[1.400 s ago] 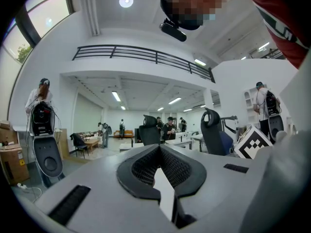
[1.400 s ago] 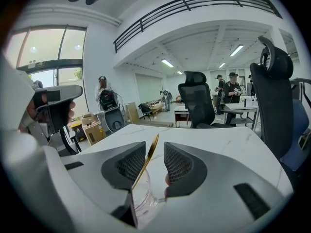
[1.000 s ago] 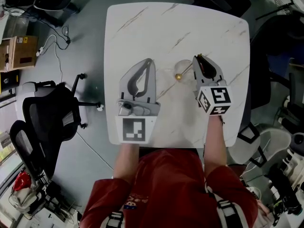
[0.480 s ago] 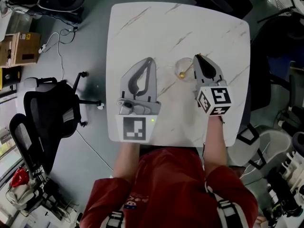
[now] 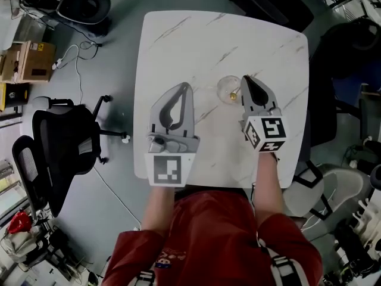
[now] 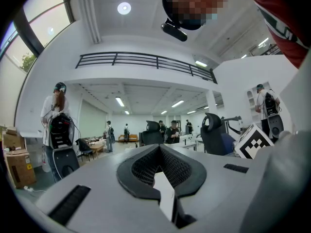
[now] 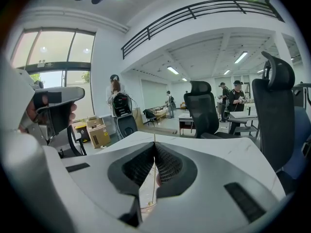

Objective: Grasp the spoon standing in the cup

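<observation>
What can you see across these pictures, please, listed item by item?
table: one, white with marble veins, centre of the head view.
cup: one, clear glass, on the table near its middle.
spoon: one, gold, standing in the cup.
office chairs: several, black, on the floor around the table.
cardboard box: one, brown, on the floor at far left.
shirt: one, red, on the person at the bottom edge.
left claw: one, grey, over the table, jaws together, nothing between them.
right claw: one, grey, at the cup; its jaws have just been closing and are shut on the spoon's handle.
</observation>
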